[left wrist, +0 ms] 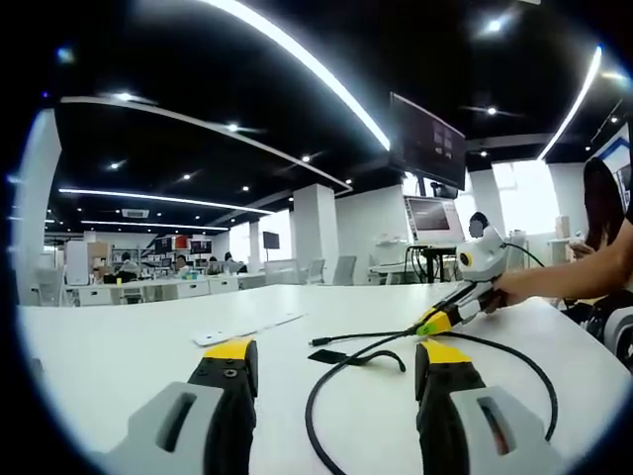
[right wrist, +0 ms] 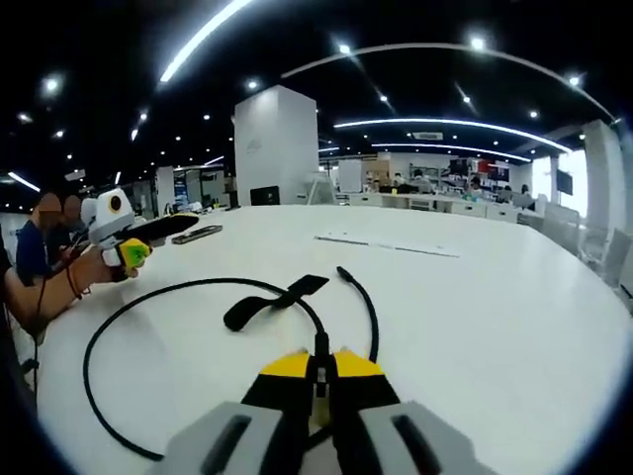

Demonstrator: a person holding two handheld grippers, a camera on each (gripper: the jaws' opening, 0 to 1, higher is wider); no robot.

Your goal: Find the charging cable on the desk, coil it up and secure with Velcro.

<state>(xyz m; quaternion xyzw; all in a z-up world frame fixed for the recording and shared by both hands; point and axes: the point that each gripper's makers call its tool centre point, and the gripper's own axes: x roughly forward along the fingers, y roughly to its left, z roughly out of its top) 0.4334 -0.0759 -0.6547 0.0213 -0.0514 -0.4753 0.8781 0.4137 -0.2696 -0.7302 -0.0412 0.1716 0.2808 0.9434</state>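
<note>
A black charging cable (left wrist: 326,391) lies in a loose loop on the white desk (left wrist: 119,346). Its plug end (left wrist: 318,341) rests beside the black Velcro strap (left wrist: 341,356). My left gripper (left wrist: 336,361) hovers open over the loop with nothing between its jaws. From the right, a hand holds my right gripper (left wrist: 430,324), shut on the cable. In the right gripper view, my right gripper (right wrist: 321,364) pinches the cable (right wrist: 129,307), with the strap (right wrist: 272,302) and the plug end (right wrist: 341,269) ahead. The left gripper (right wrist: 173,226) is at the far left in a hand.
A white flat strip (left wrist: 247,329) lies farther back on the desk, also seen as the strip (right wrist: 386,244). A dark flat object (right wrist: 198,234) sits near the left gripper. A person (left wrist: 603,228) is seated at the right edge. Office desks, chairs and a monitor (left wrist: 433,218) stand behind.
</note>
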